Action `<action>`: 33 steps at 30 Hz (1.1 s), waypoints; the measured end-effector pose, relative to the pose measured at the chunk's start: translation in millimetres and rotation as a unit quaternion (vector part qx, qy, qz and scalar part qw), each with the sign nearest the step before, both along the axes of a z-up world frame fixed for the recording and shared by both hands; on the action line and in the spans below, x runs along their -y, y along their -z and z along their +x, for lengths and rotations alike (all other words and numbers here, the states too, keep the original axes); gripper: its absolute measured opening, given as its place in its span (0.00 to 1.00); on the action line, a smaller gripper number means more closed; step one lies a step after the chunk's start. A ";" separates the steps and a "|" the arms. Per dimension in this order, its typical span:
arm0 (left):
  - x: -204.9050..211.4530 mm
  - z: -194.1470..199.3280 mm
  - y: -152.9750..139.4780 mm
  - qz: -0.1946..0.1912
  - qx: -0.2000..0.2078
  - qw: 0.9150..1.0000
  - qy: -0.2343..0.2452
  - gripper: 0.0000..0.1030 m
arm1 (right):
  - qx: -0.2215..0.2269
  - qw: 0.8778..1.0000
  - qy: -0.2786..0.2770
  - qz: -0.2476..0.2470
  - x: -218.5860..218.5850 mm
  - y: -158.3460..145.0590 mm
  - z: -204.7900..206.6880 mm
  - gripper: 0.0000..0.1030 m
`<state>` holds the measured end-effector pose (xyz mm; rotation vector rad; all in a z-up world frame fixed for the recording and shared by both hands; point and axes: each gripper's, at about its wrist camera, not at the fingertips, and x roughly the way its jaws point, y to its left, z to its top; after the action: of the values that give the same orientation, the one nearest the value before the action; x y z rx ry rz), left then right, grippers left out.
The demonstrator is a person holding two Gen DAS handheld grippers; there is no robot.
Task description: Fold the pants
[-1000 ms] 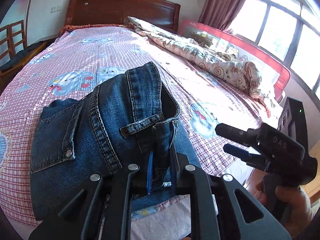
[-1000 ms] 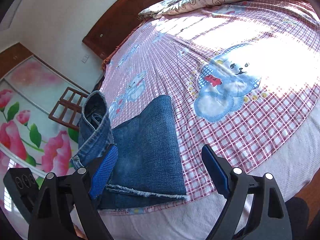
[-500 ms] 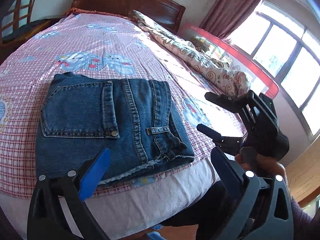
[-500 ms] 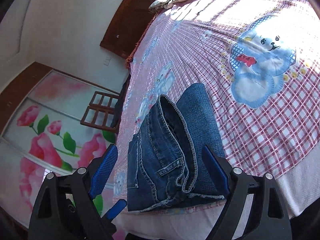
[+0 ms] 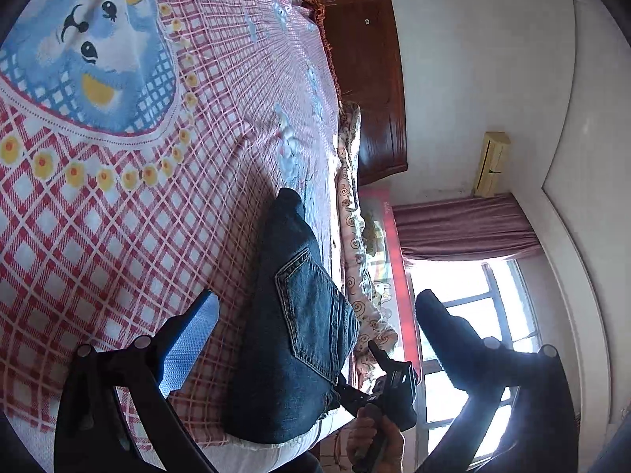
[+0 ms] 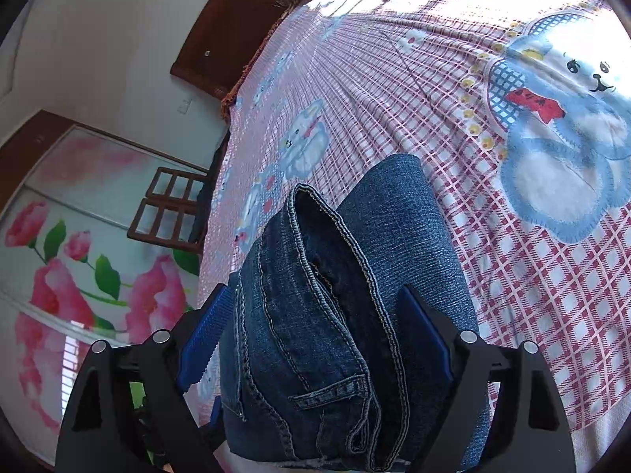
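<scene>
The folded dark blue denim pants (image 6: 339, 315) lie near the edge of the bed, on the pink-and-white checked woven bedspread (image 6: 532, 276) printed with blue cartoon bears. The denim is thick and stiff, stacked in several layers; pale contrast stitching runs along the seams, and the curved waistband edge with a belt loop stands slightly raised on top. In the left wrist view the same bundle (image 5: 299, 331) shows a stitched patch pocket and a rounded folded end.

The right gripper (image 6: 311, 339) has its black plastic jaws spread, one ribbed blue pad (image 6: 205, 331) on each side of the upper denim layers; whether the pads touch the cloth cannot be told. The left gripper (image 5: 315, 327), seen in a strongly rolled view, is also spread wide and holds nothing, one textured blue pad (image 5: 189, 343) over the bedspread beside the pants.

Beyond the bed stand a dark polished wooden headboard (image 5: 370, 86), a rumpled cream quilt with swirl print (image 5: 355, 268), heavy mauve curtains (image 5: 461, 228) above a bright window, and a slatted wooden chair (image 6: 169, 209) before a glossy panel painted with pink flowers (image 6: 86, 276).
</scene>
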<state>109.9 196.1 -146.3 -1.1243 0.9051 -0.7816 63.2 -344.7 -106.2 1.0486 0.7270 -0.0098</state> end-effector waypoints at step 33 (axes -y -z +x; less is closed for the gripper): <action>38.9 14.6 -6.5 0.060 0.027 0.997 0.049 0.95 | -0.018 0.991 -0.101 -0.084 -39.9 -33.3 6.7 0.14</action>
<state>124.5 157.2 -139.8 -0.9559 0.9533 -0.8229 69.9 -304.8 -72.9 0.8135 0.8482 0.0836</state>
